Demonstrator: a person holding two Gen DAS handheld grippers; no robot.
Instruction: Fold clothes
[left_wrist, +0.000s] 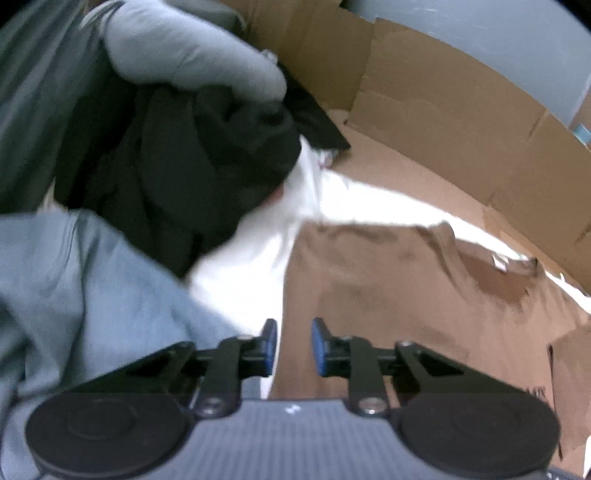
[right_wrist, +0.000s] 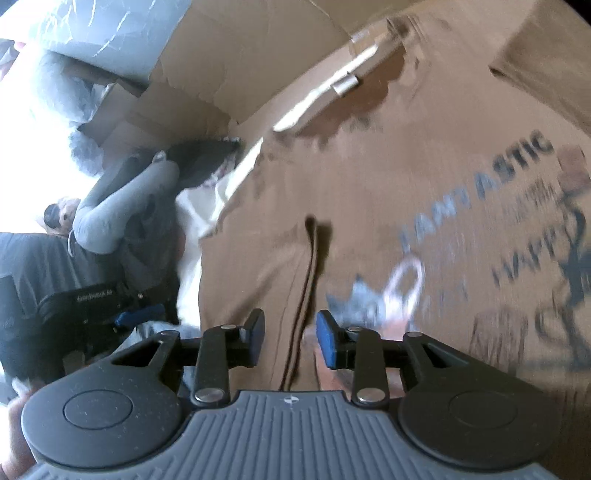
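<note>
A brown T-shirt (left_wrist: 388, 280) lies spread flat on a white surface (left_wrist: 251, 266), collar toward the far right. My left gripper (left_wrist: 293, 345) is open and empty over the shirt's left edge. In the right wrist view the same brown shirt (right_wrist: 369, 192) fills the frame, with dark printed lettering (right_wrist: 517, 192) at the right and a seam fold (right_wrist: 308, 280) running up from my fingers. My right gripper (right_wrist: 290, 341) is open just above that fold, holding nothing. Both views are motion-blurred.
A heap of black clothing (left_wrist: 192, 162), grey garments (left_wrist: 184, 48) and a light blue-grey garment (left_wrist: 74, 280) lies at the left. Cardboard box walls (left_wrist: 461, 110) stand behind. The other gripper (right_wrist: 110, 310) and piled clothes (right_wrist: 122, 206) show at left in the right wrist view.
</note>
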